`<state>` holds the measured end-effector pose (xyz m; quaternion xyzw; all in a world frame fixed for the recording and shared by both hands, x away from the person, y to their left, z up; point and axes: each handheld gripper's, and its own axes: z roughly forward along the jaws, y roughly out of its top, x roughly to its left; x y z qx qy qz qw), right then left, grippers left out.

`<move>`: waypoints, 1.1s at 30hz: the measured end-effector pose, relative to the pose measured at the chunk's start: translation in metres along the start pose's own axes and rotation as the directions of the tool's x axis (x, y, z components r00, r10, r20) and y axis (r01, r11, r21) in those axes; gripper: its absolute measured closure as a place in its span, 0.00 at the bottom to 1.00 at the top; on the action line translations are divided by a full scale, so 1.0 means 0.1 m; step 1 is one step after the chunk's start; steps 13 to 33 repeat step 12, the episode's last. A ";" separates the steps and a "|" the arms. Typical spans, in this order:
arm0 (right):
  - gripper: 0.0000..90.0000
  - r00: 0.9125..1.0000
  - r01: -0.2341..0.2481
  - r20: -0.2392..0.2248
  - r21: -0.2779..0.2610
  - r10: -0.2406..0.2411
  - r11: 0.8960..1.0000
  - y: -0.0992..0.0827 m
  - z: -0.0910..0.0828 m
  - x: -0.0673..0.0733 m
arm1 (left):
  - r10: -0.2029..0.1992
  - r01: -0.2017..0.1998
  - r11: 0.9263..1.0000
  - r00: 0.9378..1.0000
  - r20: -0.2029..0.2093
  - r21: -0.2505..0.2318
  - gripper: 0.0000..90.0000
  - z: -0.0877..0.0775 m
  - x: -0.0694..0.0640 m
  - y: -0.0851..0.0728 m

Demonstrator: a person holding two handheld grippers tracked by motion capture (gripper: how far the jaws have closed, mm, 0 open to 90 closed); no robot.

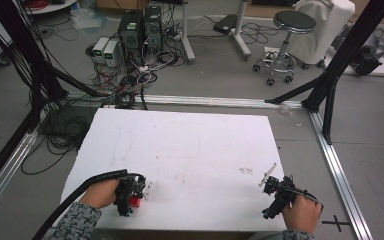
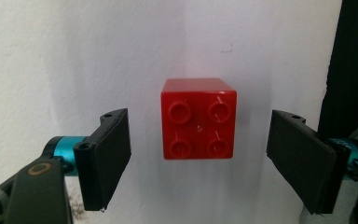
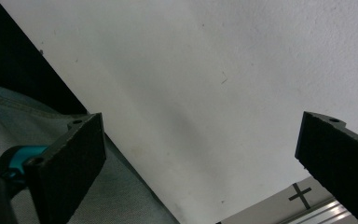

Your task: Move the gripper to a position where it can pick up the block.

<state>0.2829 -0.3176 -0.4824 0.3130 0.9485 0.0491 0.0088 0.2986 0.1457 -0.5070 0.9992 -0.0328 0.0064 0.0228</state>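
A flat white rectangular table (image 1: 190,150) lies under the high camera, and a person's two hands come in at its near edge, each holding a pair of black two-jaw tongs. The left tongs (image 1: 130,196) sit near the table's near left corner, gripped by the left hand (image 1: 101,193), whose patterned grey sleeve (image 1: 77,222) and thick black cable (image 1: 80,187) trail toward the bottom of the high view. Just beneath these tongs a small red plastic building brick with four round studs (image 1: 136,202) rests on the white surface.

In the left gripper view the red brick (image 2: 198,118) stands on the table squarely between the two jaws of the left tongs (image 2: 198,161). The jaws are spread wide, with a clear gap of white table on either side of the brick, so neither pad touches it and nothing is held.

The right tongs (image 1: 275,192) are near the table's near right corner, held by the right hand (image 1: 302,212), well apart from the brick. In the right gripper view the right tongs (image 3: 200,163) are also spread wide with bare white table between the jaws and nothing in them; a strip of grey-blue fabric (image 3: 121,196) lies along the table edge, and a black cross mark (image 3: 299,192) shows on the floor beside a metal rail (image 3: 307,212)
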 end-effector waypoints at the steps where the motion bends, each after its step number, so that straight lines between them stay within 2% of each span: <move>1: 0.01 1.000 0.003 -0.002 0.000 -0.003 1.000 0.00 0.00 0.00 | -0.001 0.001 1.000 1.000 0.001 -0.003 0.24 0.01 0.00 0.01; 3: 0.01 1.000 -0.003 -0.003 0.004 0.003 1.000 0.00 0.00 0.01 | 0.010 -0.010 1.000 1.000 -0.002 -0.003 0.24 0.02 0.00 0.01; 12: 0.01 1.000 0.011 -0.001 0.006 -0.011 1.000 0.02 0.01 0.01 | 0.010 -0.010 1.000 1.000 0.000 -0.001 0.25 -0.01 -0.02 0.00; 33: 0.01 1.000 0.011 -0.001 0.006 -0.011 1.000 0.02 0.01 0.01 | 0.010 -0.010 1.000 1.000 0.000 -0.001 0.25 -0.01 -0.02 0.00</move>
